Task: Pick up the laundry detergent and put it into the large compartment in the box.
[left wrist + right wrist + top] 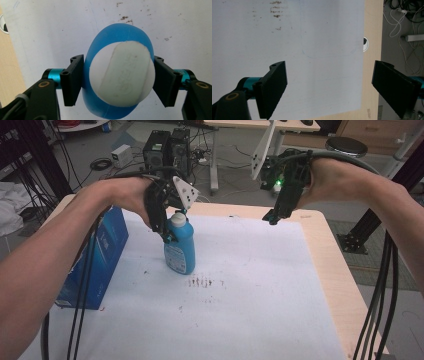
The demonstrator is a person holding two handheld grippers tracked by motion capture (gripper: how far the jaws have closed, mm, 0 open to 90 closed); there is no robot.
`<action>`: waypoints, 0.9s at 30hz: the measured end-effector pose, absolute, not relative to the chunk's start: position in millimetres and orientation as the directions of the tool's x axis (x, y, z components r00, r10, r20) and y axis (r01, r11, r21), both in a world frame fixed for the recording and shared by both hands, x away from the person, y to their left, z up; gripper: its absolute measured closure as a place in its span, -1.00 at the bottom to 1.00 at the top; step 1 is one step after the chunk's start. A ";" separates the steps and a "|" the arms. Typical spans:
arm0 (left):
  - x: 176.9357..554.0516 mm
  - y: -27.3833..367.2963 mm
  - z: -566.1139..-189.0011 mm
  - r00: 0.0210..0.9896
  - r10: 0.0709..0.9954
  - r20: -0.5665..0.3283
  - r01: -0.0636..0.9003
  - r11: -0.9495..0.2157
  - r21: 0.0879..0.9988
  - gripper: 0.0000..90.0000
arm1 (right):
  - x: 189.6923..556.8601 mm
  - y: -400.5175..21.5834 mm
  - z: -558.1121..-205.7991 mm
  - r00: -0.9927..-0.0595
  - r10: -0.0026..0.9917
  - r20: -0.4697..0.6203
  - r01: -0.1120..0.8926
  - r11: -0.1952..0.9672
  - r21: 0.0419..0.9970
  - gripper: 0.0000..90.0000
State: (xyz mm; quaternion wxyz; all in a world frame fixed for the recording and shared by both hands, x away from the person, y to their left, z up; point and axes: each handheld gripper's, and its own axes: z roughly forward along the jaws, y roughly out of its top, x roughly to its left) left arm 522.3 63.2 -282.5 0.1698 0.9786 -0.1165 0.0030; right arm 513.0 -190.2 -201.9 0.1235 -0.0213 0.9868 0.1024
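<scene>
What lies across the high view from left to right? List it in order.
Blue box → left claw, shut on the blue bottle with its white cap → brown stains on the white sheet → right claw, open above the table.

Blue box (pixel 95 260) blocks left edge, bottle (pixel 181 245) centre, open paper (pixel 260 295) right

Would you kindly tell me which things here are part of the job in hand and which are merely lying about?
In the job:
- blue bottle with white cap, upright on the white sheet
- left hand-held gripper, pads against the bottle's sides
- right hand-held gripper, open above the sheet

Lying about:
- blue box at the table's left edge
- brown marks on the sheet
</scene>
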 end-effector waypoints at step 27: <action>520.7 60.2 -280.3 0.988 -0.147 0.041 -0.153 -0.937 0.314 -0.20 | 512.7 -194.7 -205.4 -0.967 -0.012 -0.253 -0.063 0.979 0.194 -0.73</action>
